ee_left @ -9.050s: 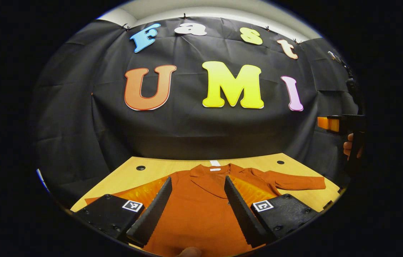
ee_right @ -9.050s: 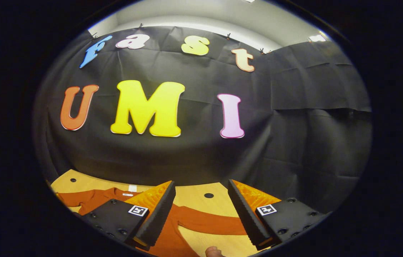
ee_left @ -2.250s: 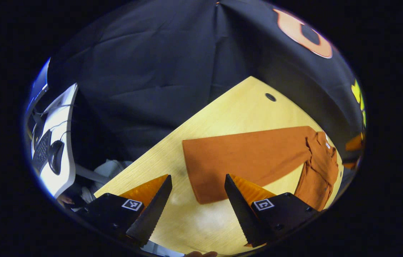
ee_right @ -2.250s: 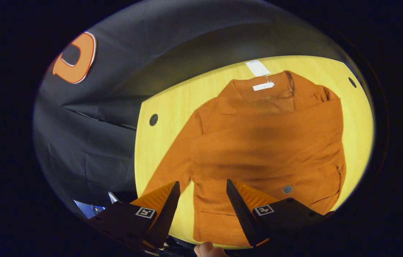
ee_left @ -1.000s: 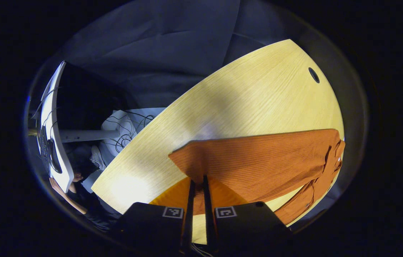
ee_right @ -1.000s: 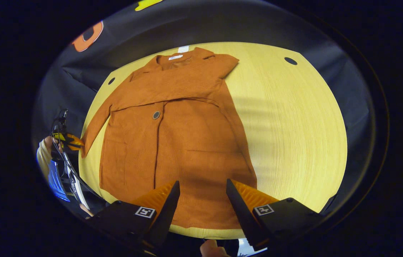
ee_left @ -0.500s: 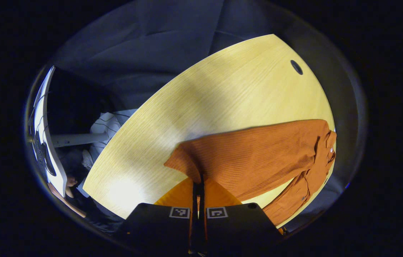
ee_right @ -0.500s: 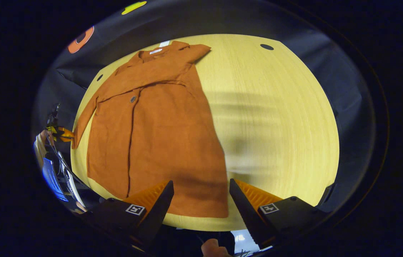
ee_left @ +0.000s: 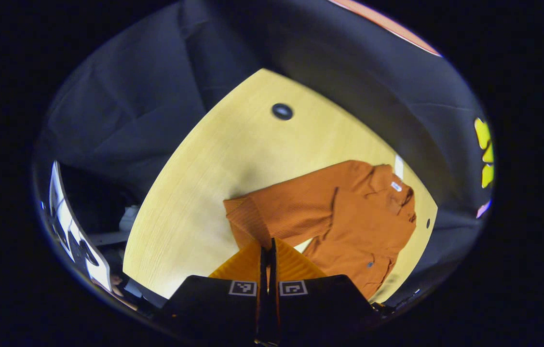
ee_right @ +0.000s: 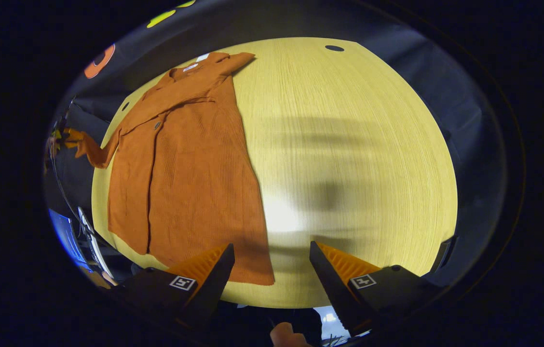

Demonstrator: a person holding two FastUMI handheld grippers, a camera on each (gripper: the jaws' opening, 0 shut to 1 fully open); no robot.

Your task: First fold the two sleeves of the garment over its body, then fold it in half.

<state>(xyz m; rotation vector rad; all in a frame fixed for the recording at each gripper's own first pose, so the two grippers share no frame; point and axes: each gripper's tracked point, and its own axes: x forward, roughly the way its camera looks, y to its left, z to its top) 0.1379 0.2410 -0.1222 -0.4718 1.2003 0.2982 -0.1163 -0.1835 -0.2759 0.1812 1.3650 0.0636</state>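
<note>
A rust-orange buttoned garment (ee_right: 185, 159) lies flat on the yellow wooden table (ee_right: 349, 144), collar at the far end. One sleeve lies folded across its chest (ee_right: 180, 91). The other sleeve (ee_left: 277, 212) is raised off the table, and my left gripper (ee_left: 267, 248) is shut on its cuff. In the right gripper view that left gripper (ee_right: 67, 137) holds the cuff at the far left, beyond the table edge. My right gripper (ee_right: 272, 258) stands open and holds nothing, above the table's near edge beside the hem's right corner.
Round cable holes (ee_left: 282, 111) (ee_right: 334, 48) sit in the tabletop near its far corners. A white desk with cables (ee_left: 67, 231) stands beyond the table's left side. A thumb (ee_right: 286, 335) shows under the right gripper. Bare wood (ee_right: 359, 202) spreads right of the garment.
My left gripper closed on the sleeve cuff, then lifted it and turned toward the garment's body. My right gripper, still open, drifted right, away from the hem.
</note>
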